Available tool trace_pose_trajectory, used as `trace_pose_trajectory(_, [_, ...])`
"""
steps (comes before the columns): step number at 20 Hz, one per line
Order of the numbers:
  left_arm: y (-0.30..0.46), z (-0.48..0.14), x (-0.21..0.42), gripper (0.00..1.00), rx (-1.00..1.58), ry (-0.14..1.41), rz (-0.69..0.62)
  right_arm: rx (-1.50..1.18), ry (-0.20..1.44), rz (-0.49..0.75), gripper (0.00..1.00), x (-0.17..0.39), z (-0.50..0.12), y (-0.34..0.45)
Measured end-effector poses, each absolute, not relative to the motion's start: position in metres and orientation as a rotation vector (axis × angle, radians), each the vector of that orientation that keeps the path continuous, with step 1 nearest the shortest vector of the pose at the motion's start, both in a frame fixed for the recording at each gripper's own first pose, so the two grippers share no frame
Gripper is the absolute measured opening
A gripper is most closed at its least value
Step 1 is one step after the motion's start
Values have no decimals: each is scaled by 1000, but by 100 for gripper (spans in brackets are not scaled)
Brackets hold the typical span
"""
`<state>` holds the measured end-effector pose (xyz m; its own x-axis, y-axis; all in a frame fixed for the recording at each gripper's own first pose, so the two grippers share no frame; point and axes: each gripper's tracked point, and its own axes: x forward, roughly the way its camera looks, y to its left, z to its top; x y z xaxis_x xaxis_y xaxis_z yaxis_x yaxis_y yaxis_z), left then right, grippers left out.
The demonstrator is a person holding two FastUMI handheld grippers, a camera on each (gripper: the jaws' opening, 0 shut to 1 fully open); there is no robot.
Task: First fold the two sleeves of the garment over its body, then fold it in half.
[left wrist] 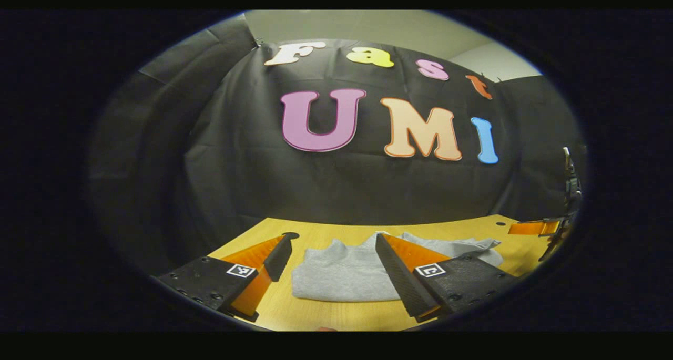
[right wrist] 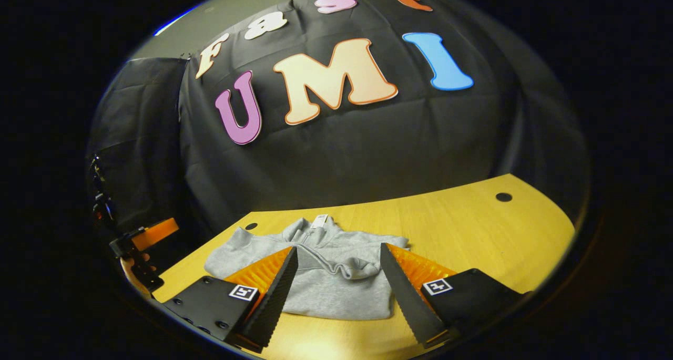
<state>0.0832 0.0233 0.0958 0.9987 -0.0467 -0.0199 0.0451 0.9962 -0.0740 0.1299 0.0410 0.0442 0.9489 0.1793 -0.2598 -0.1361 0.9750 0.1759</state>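
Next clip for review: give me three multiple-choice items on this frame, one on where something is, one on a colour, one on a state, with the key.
1. Where does the garment lie?
A. flat on the table
B. hanging on the wall
C. on the floor

2. What colour is the garment?
A. red
B. grey
C. blue

3. How do the fingers of the right hand-held gripper stand?
A. clamped on a sleeve
B. shut on nothing
C. apart, holding nothing

Key: 1 A, the garment rests on the wooden tabletop; 2 B, its fabric is plain grey in both views; 3 C, a wide gap with garment visible between the fingers. The left hand-held gripper is open too.
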Motion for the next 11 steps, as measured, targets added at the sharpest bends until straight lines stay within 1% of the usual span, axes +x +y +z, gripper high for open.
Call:
trace_pose_trajectory(3, [38, 93, 53, 95, -58, -12, -9, 131, 208, 145, 97, 101, 53, 40])
trace_pose_trajectory(6, [56, 76, 32, 94, -43, -34, 55, 147, 136, 156, 97, 71, 53, 48])
trace_pose_trajectory(9, [59, 50, 15, 92, -64, -9, 68, 138, 85, 156, 97, 47, 47, 51])
trace_pose_trajectory(11, [60, 39, 8, 94, -86, -4, 72, 110, 61, 146, 97, 34, 40, 50])
